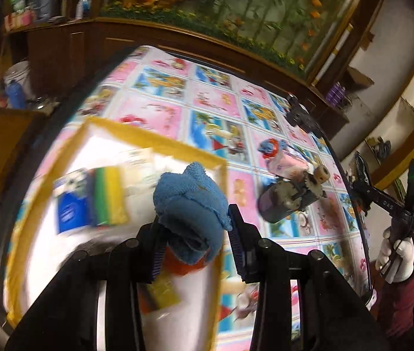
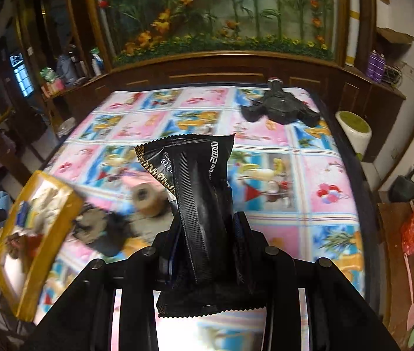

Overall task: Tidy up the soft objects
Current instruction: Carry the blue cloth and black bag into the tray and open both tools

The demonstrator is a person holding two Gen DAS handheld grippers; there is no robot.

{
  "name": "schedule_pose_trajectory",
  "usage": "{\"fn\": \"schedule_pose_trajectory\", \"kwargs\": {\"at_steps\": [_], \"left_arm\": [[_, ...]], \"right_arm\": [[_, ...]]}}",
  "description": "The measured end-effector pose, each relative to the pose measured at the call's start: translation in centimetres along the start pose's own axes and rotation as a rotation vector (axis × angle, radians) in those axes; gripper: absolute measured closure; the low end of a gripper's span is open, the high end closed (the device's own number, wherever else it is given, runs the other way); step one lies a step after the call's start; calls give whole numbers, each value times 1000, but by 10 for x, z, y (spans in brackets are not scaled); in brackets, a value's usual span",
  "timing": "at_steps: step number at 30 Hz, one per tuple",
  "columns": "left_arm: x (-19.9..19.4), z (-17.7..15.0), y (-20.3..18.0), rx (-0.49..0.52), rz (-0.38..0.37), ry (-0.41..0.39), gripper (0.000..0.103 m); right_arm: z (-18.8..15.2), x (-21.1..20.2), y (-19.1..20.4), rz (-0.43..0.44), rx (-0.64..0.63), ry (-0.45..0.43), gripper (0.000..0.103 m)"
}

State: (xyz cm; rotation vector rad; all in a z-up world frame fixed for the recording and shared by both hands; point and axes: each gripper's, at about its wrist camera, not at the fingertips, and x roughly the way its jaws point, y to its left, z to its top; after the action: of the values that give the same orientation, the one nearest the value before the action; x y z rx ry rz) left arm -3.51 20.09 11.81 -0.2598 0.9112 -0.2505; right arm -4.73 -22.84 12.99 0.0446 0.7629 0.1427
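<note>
My left gripper (image 1: 196,234) is shut on a rolled blue cloth (image 1: 191,204) and holds it above the yellow-rimmed white box (image 1: 148,136). The box holds a blue packet, a green and yellow sponge (image 1: 111,196) and something red under the cloth. My right gripper (image 2: 204,234) is shut on a black foil packet (image 2: 198,193) with white print, held upright over the table. The right gripper also shows at the right edge of the left wrist view (image 1: 362,172). The box shows at the left in the right wrist view (image 2: 31,234).
The table wears a pink and blue picture cloth (image 2: 294,175). A pile of soft things lies on it: a pink piece, a tan roll (image 1: 321,174), a grey bundle (image 1: 283,201). A black stand (image 2: 280,108) sits at the far edge. A wooden cabinet stands behind.
</note>
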Motion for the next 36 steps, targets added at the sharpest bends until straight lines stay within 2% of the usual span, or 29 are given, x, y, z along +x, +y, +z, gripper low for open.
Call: {"fn": "schedule_pose_trajectory", "kwargs": {"at_steps": [6, 11, 13, 18, 21, 24, 27, 28, 30, 32, 34, 36], "left_arm": [[-21, -37, 52, -89, 51, 4, 67], [-17, -63, 78, -124, 94, 38, 66], [-10, -71, 84, -117, 135, 61, 66], [5, -72, 98, -101, 241, 85, 61], [10, -70, 109, -137, 233, 100, 59], [-7, -68, 114, -170, 188, 49, 59], [-33, -67, 115, -192, 164, -34, 57], [-43, -67, 115, -201, 157, -67, 56], [-60, -69, 116, -220, 155, -126, 45], [-75, -72, 117, -244, 150, -178, 42], [-81, -72, 118, -263, 134, -199, 42], [-84, -75, 118, -269, 119, -205, 42]], "right_arm": [[-20, -14, 66, 146, -59, 34, 70], [-35, -16, 124, 295, -99, 81, 70], [-39, -11, 148, 351, -122, 107, 70], [-55, -2, 209, 441, -204, 171, 70], [-63, 8, 238, 476, -240, 215, 70], [-73, 15, 267, 505, -279, 258, 70], [-78, 21, 294, 524, -319, 286, 70], [-79, 24, 302, 526, -330, 292, 70], [-82, 31, 318, 525, -350, 303, 70], [-82, 46, 331, 503, -376, 307, 68], [-85, 54, 341, 461, -399, 291, 62], [-93, 47, 348, 467, -393, 289, 39]]}}
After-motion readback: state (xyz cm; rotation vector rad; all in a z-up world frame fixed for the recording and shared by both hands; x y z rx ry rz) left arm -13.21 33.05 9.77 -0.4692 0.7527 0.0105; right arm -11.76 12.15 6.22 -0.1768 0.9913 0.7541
